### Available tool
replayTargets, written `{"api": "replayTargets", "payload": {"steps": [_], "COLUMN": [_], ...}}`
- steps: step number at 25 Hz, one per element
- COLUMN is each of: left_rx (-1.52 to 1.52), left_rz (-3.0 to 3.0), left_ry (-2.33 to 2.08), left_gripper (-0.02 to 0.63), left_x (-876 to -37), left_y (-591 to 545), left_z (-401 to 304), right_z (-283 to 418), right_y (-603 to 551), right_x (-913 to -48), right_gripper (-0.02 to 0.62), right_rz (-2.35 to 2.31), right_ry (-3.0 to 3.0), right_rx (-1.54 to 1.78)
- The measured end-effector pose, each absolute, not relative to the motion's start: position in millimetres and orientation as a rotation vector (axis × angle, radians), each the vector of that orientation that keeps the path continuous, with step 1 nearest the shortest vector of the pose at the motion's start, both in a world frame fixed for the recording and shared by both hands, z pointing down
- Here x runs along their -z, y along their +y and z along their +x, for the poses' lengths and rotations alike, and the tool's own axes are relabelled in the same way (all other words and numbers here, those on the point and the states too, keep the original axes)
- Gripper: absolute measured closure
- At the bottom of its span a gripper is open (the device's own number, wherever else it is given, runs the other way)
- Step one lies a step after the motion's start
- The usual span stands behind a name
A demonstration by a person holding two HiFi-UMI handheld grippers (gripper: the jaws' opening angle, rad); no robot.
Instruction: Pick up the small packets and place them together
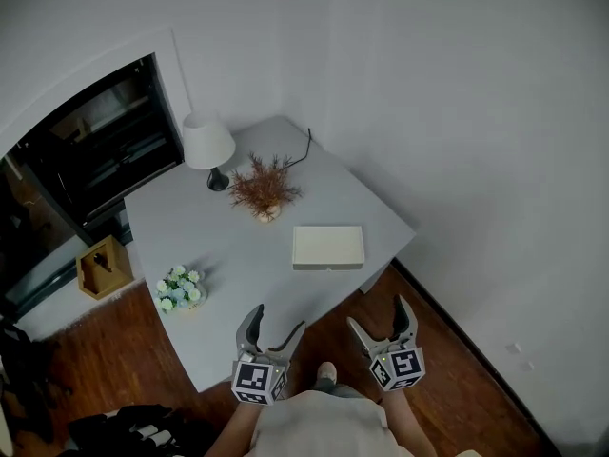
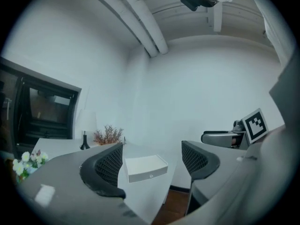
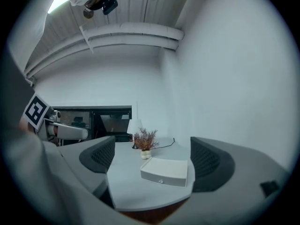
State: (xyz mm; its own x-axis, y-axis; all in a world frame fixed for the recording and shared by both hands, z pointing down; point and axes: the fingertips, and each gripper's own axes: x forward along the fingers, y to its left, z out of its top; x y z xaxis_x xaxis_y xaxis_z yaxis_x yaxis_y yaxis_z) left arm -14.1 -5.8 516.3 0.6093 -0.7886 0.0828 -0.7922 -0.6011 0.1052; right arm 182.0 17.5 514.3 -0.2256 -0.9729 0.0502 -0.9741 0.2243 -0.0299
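Note:
No small packets show in any view. A flat white box (image 1: 328, 247) with a small knob on its front lies on the grey table (image 1: 238, 284), toward the right side; it also appears as the white box (image 2: 146, 167) and the white box (image 3: 165, 170) in the gripper views. My left gripper (image 1: 278, 320) hovers open at the table's near edge, empty. My right gripper (image 1: 378, 314) is open and empty too, off the table's near right corner, above the wooden floor. Both point toward the box from a distance.
A white lamp (image 1: 209, 146) and a dried brown plant (image 1: 265, 188) stand at the table's far side, with a black cable (image 1: 303, 150) behind. A small bunch of flowers (image 1: 180, 288) sits at the left edge. A wooden box (image 1: 103, 267) stands on the floor at left.

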Motion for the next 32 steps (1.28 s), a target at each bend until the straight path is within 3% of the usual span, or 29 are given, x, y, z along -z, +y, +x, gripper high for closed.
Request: {"api": "replayTargets", "payload": {"steps": [5,8,16,18,26,28,32], "left_rx": [-0.02,-0.028,-0.068,-0.068,-0.103,-0.106,-0.108], "left_rz": [2.689,2.7,2.741,2.752,2.734,2.719,2.688], "left_ry": [-1.408,-1.396,-1.284,-1.26,-1.271,-1.285,-1.324], "left_gripper": [0.229,0.229,0.229,0.229,0.229,0.229,0.229], "left_x": [-503,-501,-509,-509,-516,-516,-519], "left_y": [-66,-88,-126,-133,-146,-148,-151], "left_z": [2,8,15,17,2,-4,-16], "right_z": [199,199,192,189,169,165,165], "right_y": [-47,-65,-95,-103,-142,-151,-170], "right_x": [-511,-518,-572,-601,-727,-753,-787], "right_gripper": [0.1,0.149,0.149,0.252,0.253,0.336,0.337], "right_rz": [1.879,1.883,1.863,1.813,1.585,1.549,1.532], "right_ry": [-2.485,-2.491,-2.347,-2.309,-2.094,-2.041,-1.923], "right_rx": [-0.1,-0.146,-0.318,-0.439,-0.723,-0.831,-0.93]}}
